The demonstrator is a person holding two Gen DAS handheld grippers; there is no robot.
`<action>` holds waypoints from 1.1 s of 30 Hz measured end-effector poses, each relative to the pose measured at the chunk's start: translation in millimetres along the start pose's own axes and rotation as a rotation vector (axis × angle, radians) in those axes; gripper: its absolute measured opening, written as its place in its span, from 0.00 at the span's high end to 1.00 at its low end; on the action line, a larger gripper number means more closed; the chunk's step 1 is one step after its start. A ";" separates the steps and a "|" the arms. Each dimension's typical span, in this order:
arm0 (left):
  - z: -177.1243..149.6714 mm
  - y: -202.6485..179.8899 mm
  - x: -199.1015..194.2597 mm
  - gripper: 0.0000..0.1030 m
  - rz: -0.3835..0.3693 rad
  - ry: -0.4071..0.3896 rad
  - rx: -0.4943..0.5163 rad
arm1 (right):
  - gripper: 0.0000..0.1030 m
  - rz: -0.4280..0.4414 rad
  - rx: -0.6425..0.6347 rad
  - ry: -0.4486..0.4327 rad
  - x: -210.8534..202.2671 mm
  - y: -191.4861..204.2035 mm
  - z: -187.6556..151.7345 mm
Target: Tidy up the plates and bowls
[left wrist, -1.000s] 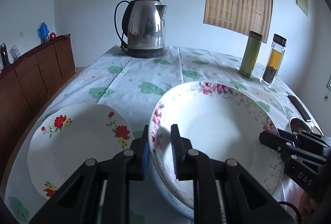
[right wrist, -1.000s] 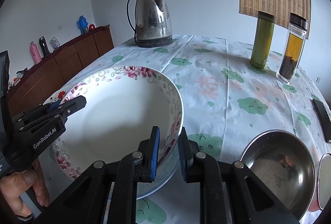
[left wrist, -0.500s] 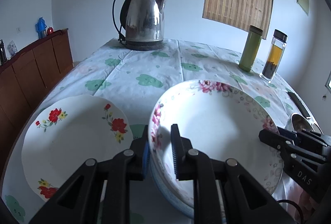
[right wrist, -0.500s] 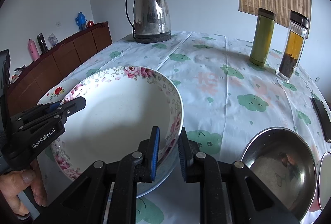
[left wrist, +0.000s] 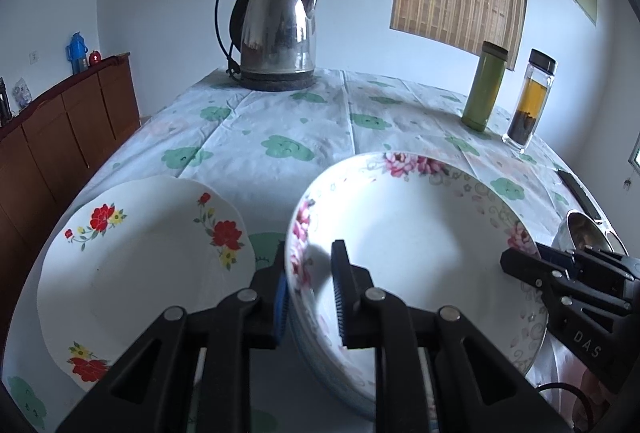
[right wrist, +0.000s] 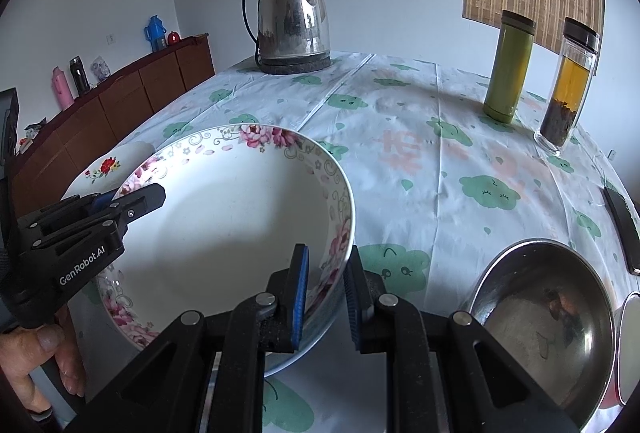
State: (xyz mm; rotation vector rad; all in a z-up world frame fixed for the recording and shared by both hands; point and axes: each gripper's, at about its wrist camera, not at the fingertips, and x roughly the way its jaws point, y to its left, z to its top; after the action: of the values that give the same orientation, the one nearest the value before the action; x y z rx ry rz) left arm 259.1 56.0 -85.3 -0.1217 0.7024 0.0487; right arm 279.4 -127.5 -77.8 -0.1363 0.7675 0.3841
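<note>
We have the left gripper (left wrist: 308,287) clamped on the left rim of the white pink-flowered ceramic bowl (left wrist: 408,233), right gripper (right wrist: 326,283) clamped on its right rim, white red-flowered plate (left wrist: 136,261) just left, steel bowl (right wrist: 544,321) near right, on the cloud-print tablecloth (right wrist: 420,153)

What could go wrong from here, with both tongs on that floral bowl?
1. Both tongs, left and right, pinch only the floral bowl's thin rim on opposite sides; uneven pulling could make it slip.
2. The flowered plate sits right beside it, so a sideways swing may knock it.
3. The steel bowl crowds the other side.
</note>
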 end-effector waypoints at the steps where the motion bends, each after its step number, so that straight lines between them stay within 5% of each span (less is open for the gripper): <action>1: -0.1 0.0 -0.1 0.84 -0.001 0.000 0.000 | 0.81 0.000 -0.001 0.000 0.0 0.0 0.0; 33: -5.4 -0.2 -7.0 0.83 0.004 -0.008 0.014 | 0.81 -0.022 -0.053 -0.004 -4.4 5.9 -4.8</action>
State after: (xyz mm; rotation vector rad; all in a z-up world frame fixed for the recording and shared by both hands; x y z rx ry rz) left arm 250.2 55.1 -84.8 -0.1063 0.6948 0.0480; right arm 271.1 -124.6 -78.0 -0.1937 0.7518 0.3838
